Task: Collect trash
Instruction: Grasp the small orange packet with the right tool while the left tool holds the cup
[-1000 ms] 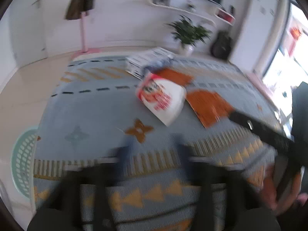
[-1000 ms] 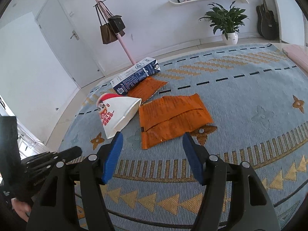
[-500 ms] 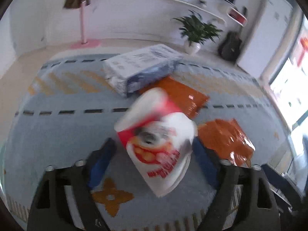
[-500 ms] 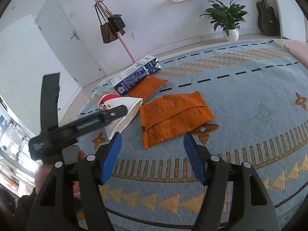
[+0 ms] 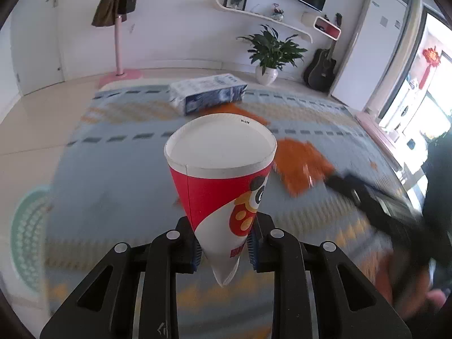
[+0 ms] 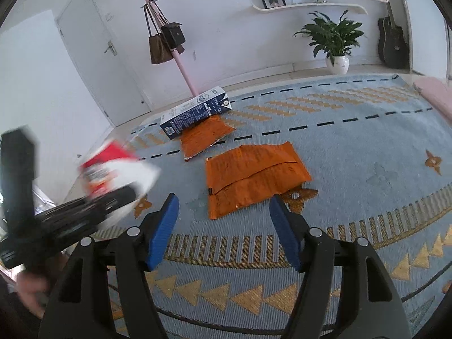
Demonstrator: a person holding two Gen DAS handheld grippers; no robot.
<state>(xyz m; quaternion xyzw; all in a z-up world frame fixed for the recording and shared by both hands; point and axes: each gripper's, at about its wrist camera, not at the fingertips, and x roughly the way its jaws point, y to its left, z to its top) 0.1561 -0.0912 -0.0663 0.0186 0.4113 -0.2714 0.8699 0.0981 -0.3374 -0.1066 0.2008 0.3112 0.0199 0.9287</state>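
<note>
potted plant and guitar by the wall, bags hanging.

Paper cup showing red/white w/ cartoon face. Rug showing pale blue w/ orange triangles, black dashes. Wrappers showing orange. Carton showing navy/white. Basket showing mint green.

Each claw is black plastic with silver screws and blue ribbed pads.

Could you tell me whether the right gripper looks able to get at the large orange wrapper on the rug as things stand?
Probably yes: the right gripper is open and empty, and the large orange wrapper lies flat just ahead with only bare rug between.
</note>
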